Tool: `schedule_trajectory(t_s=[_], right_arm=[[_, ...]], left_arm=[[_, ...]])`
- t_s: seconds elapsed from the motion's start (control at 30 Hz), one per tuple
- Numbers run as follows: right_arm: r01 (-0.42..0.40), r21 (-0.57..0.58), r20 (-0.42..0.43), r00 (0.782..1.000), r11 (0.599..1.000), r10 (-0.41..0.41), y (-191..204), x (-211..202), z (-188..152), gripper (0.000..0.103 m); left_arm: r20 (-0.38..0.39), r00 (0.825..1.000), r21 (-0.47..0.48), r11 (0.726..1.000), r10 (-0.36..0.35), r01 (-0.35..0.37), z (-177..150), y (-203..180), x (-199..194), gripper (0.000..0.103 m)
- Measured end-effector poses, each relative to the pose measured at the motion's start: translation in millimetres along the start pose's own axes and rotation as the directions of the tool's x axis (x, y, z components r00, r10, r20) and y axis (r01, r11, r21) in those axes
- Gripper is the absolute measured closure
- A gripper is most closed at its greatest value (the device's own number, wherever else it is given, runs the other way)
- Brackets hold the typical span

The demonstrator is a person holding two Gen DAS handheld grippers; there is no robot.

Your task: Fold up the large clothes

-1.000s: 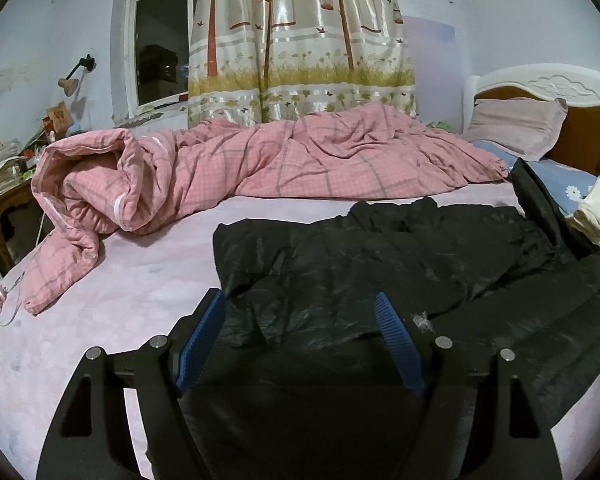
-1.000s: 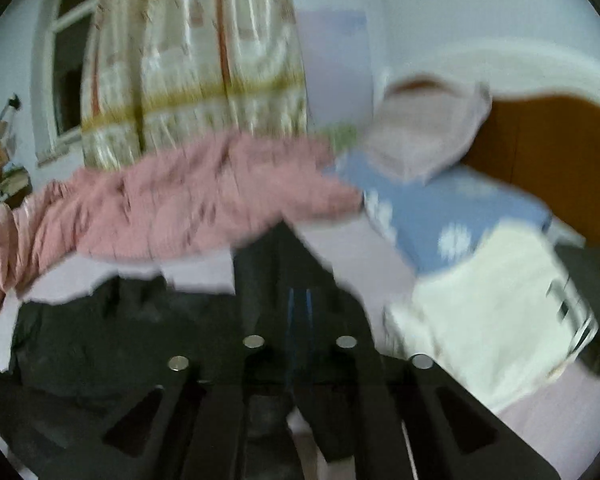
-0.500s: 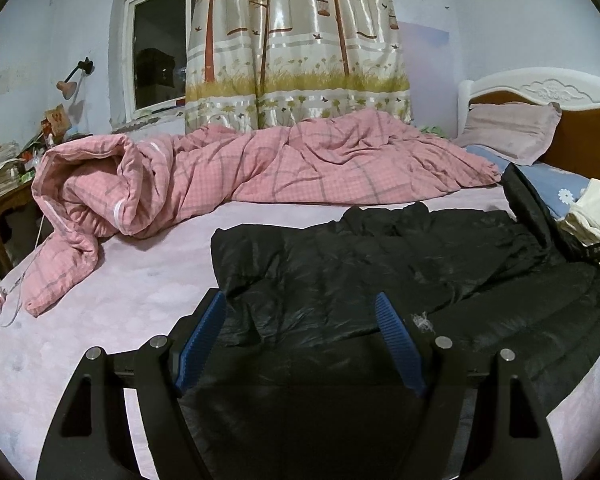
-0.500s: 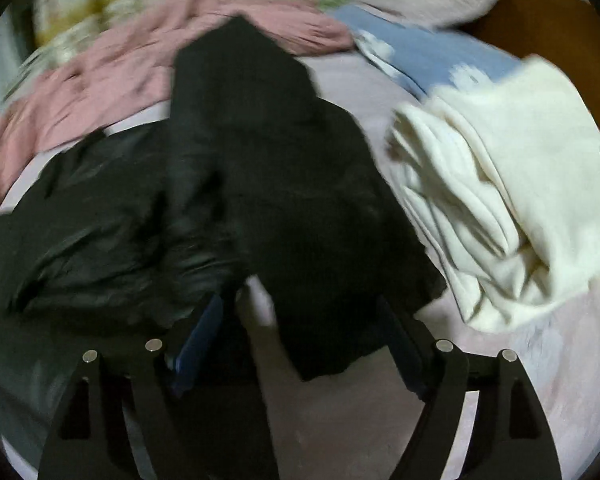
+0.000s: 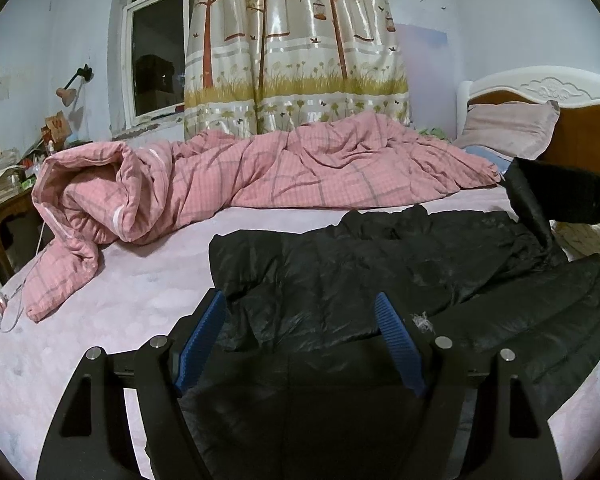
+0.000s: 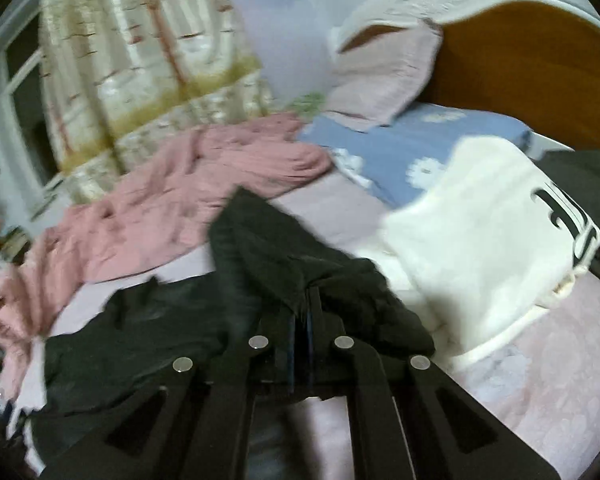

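R gripper [image 6: 300, 320], open a moment ago, now clamps jacket [image 5: 380, 272] sleeve at frame center; sleeve fold can start. L gripper [image 5: 300, 340] open, unmoved, over jacket hem, lower frame.

The bed [image 5: 112, 304] carries a black jacket [image 5: 340, 280] just ahead of the left tongs [image 5: 300, 320], a pink quilt [image 5: 260, 176] beyond, and a cream garment [image 6: 472, 216] right of the right tongs [image 6: 300, 312].
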State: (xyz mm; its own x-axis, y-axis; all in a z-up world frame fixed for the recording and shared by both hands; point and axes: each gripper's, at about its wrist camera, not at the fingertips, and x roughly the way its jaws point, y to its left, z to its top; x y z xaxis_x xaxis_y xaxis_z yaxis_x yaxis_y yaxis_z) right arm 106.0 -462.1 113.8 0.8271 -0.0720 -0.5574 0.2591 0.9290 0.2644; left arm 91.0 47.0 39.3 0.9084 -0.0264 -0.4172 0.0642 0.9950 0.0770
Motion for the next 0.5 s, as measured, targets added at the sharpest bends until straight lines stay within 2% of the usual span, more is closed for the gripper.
schedule_trajectory(t_s=[0.07, 0.13, 0.17, 0.27, 0.37, 0.4, 0.43, 0.5], right_arm=[[-0.051, -0.045, 0.017, 0.999, 0.998, 0.052, 24, -11, -2, 0.098], [-0.142, -0.072, 0.003, 0.99, 0.987, 0.143, 50, -17, -4, 0.098], [-0.207, -0.081, -0.014, 0.978, 0.975, 0.207, 62, -22, -8, 0.098], [-0.366, -0.117, -0.077, 0.93, 0.923, 0.359, 105, -24, -23, 0.098], [-0.5, -0.109, -0.18, 0.86, 0.859, 0.477, 147, -6, -47, 0.098], [-0.53, -0.101, -0.214, 0.838, 0.842, 0.501, 160, 1, -58, 0.098], [-0.543, -0.1, -0.238, 0.826, 0.833, 0.51, 168, 6, -66, 0.098], [-0.578, -0.09, -0.295, 0.793, 0.811, 0.533, 189, 19, -87, 0.098]], left_arm=[[0.004, 1.0, -0.002, 1.0, -0.003, 0.003, 0, -1, -1, 0.027], [0.009, 1.0, -0.003, 1.0, -0.011, 0.011, 0, -1, -3, 0.027], [0.015, 1.0, 0.0, 1.0, -0.014, 0.014, 1, -2, -5, 0.027], [0.028, 0.999, 0.003, 0.999, -0.039, 0.039, 1, -3, -9, 0.027], [0.027, 0.993, -0.014, 0.993, -0.116, 0.117, 1, -7, -12, 0.027], [0.025, 0.985, -0.021, 0.985, -0.169, 0.17, -1, -10, -13, 0.027], [0.024, 0.976, -0.024, 0.976, -0.217, 0.218, -2, -14, -15, 0.027], [0.018, 0.945, 0.006, 0.946, -0.325, 0.325, -7, -27, -20, 0.027]])
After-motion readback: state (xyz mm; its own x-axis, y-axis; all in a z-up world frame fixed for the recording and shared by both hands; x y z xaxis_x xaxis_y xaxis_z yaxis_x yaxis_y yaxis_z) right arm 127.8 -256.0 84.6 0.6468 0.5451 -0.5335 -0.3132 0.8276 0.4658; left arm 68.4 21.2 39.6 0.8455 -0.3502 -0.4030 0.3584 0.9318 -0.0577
